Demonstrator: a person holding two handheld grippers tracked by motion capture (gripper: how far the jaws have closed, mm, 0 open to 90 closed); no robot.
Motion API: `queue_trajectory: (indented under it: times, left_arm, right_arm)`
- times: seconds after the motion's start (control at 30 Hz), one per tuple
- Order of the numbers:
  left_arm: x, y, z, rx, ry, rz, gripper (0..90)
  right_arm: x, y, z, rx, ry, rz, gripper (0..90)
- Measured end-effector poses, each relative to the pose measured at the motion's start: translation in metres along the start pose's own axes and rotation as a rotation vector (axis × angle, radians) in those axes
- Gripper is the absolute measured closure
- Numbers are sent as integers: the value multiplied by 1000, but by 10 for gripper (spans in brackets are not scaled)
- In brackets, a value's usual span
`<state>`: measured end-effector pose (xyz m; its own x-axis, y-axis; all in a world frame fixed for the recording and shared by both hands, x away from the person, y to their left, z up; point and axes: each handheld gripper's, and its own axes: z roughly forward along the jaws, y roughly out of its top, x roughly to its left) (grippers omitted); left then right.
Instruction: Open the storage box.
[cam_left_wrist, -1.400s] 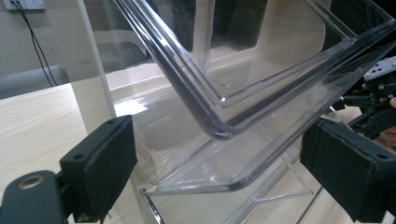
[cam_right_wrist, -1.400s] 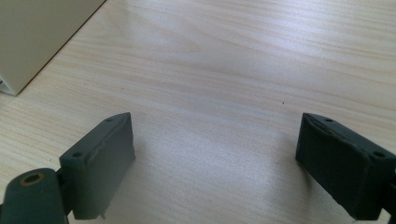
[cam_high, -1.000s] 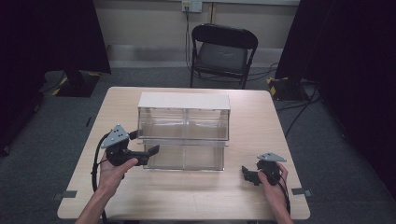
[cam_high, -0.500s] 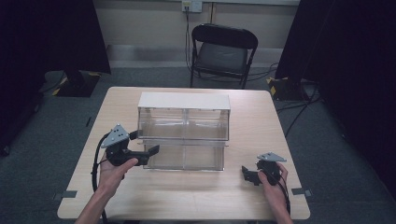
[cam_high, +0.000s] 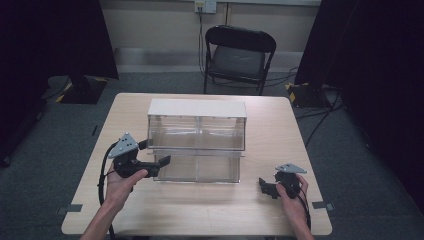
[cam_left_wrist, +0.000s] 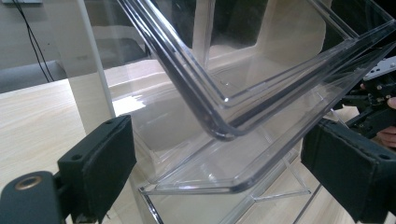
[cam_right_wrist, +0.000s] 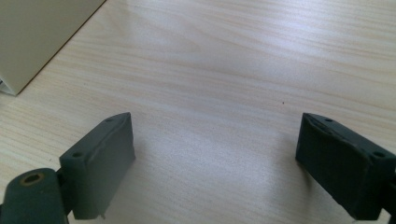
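Fingers spread wide, the left gripper (cam_high: 159, 163) noses up to the clear drawer box (cam_high: 197, 140) (nothing pinched yet), needing closure on its protruding rim, while the right gripper (cam_high: 266, 186) rests open and empty on the table (cam_high: 210, 210).

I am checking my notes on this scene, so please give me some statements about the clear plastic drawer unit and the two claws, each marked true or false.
1. The left claw is at the front left corner of the clear plastic drawer unit with a white top. True.
2. The left claw is shut tight on a drawer. False: its jaws stand wide apart, with the drawer's clear rim between them.
3. The right claw is over the light wooden table, apart from the unit. True.
4. The right claw holds a small box. False: its jaws are open with bare wood between them.
5. A black folding chair stands behind the table. True.
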<state>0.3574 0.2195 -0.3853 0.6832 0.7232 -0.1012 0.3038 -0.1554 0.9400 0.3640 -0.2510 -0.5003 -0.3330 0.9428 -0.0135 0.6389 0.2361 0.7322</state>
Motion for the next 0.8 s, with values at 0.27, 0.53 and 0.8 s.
queue_trajectory:
  times: [0.27, 0.53, 0.8]
  left_arm:
    - [1, 0, 0, 0, -3, 6, 97]
    - [0, -1, 0, -1, -3, 0, 98]
    - [1, 0, 0, -1, -3, 3, 98]
  right_arm:
    - [0, 0, 0, 0, 0, 0, 108]
    - [0, 0, 0, 0, 0, 0, 109]
    - [0, 0, 0, 0, 0, 0, 108]
